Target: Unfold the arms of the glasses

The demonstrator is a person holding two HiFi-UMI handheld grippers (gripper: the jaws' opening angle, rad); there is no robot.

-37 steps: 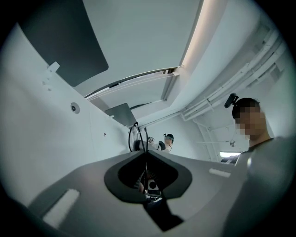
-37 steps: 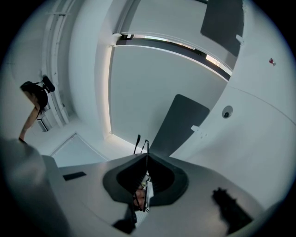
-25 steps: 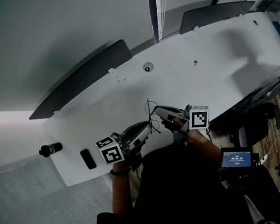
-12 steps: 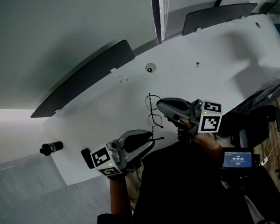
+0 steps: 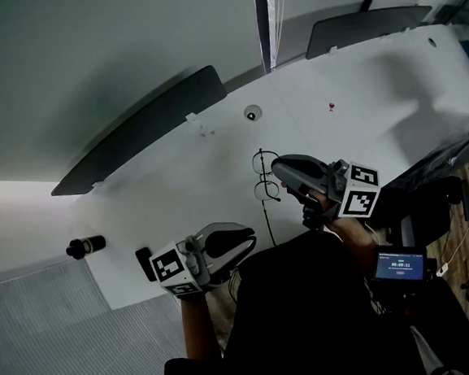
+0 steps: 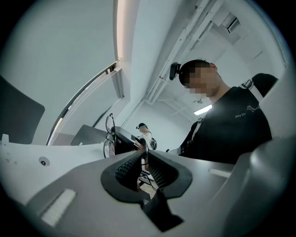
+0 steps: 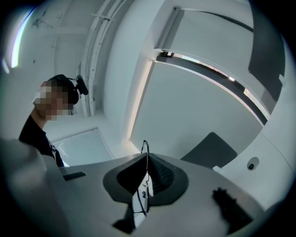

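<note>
Thin black wire glasses (image 5: 265, 177) hang over the white table (image 5: 358, 106), just in front of the person. My right gripper (image 5: 276, 173) is shut on the frame from the right, and the wire shows between its pads (image 7: 145, 172). One arm of the glasses (image 5: 266, 221) runs straight down from the frame toward the person. Its end meets the tips of my left gripper (image 5: 255, 240), whose jaws stand shut on it. In the left gripper view the lenses (image 6: 110, 137) show just left of the closed jaws.
A black cylinder (image 5: 85, 247) lies at the table's left edge, and a small black block (image 5: 146, 262) sits beside the left gripper's cube. Dark panels (image 5: 140, 134) line the far edge, with a round grommet (image 5: 251, 113) nearby. A lit timer screen (image 5: 398, 265) is at the person's right.
The grippers have drawn apart: the right one went right and up with the frame, the left one down and left. One arm has swung out from the frame. Both cubes have rolled.
</note>
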